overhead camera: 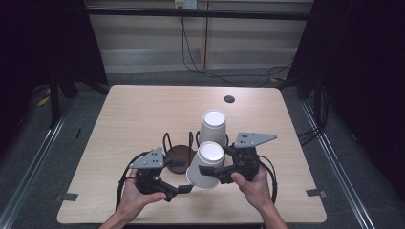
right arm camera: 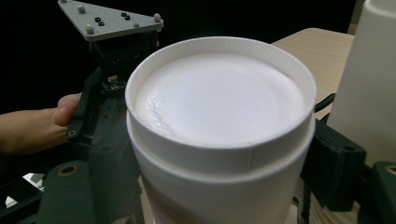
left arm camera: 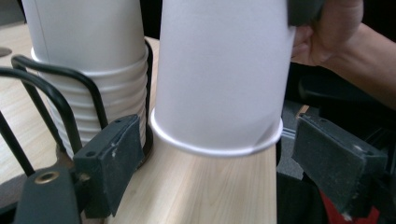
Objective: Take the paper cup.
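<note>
An upside-down white paper cup [overhead camera: 206, 164] [left arm camera: 219, 74] [right arm camera: 219, 121] hangs low over the table, slightly tilted, with my right gripper [overhead camera: 213, 171] [right arm camera: 215, 182] shut on its wall. Behind it, a stack of inverted white cups [overhead camera: 213, 125] [left arm camera: 93, 60] [right arm camera: 369, 70] stands in a black wire holder [overhead camera: 179, 153] [left arm camera: 60, 93]. My left gripper [overhead camera: 184, 176] [left arm camera: 224, 163] is open just left of the held cup. In the left gripper view the cup's rim sits between its pads [left arm camera: 112, 163], which stand apart from it. The left pad lies against the holder's wire.
The holder's left slot shows a bare brown base. A small dark round hole [overhead camera: 229, 99] marks the far side of the table [overhead camera: 133, 119]. Both hands work near the front edge. Cables trail on the floor behind the table.
</note>
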The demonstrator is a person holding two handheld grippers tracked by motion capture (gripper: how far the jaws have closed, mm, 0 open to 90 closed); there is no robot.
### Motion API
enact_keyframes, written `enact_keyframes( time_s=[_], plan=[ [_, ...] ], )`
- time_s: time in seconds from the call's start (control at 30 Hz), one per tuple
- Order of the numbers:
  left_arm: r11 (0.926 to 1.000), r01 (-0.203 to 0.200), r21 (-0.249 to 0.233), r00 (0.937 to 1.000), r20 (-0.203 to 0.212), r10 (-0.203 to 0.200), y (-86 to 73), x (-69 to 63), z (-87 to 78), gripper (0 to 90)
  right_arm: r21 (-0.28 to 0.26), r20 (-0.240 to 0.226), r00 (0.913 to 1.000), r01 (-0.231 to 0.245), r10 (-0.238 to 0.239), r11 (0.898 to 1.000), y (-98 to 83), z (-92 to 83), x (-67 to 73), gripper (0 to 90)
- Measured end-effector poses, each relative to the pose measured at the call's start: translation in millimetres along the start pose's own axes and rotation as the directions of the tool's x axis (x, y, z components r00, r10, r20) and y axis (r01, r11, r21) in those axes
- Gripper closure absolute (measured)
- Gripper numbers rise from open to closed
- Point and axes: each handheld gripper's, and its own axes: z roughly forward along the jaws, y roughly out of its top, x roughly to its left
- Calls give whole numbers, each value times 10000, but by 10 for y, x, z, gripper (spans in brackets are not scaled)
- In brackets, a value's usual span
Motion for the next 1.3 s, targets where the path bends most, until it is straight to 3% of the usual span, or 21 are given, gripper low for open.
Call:
enact_keyframes(
  time_s=[0.53, 0.77, 1.03, 1.13, 1.3],
  plan=[
    [9995, 298, 46, 9996, 14, -298, -116, 26, 42, 157, 156, -659, 9968, -451, 460, 9989, -150, 277, -34, 232],
    [9990, 451, -30, 9989, 147, -451, -128, 26, 65, 139, 181, -779, 9963, -350, 363, 9992, -119, 309, -7, 233],
    [9993, 323, 174, 9993, 156, -325, -136, 9, 151, 102, 192, -897, 9955, -277, 293, 9994, -104, 355, 35, 233],
    [9988, 479, 142, 9985, 258, -482, -143, 24, 172, 95, 152, -951, 9950, -291, 304, 9995, -97, 366, 39, 233],
    [9984, 511, 227, 9987, 54, -512, -145, 11, 237, 100, 141, -975, 9947, -299, 311, 9995, -88, 393, 38, 233]
  ],
)
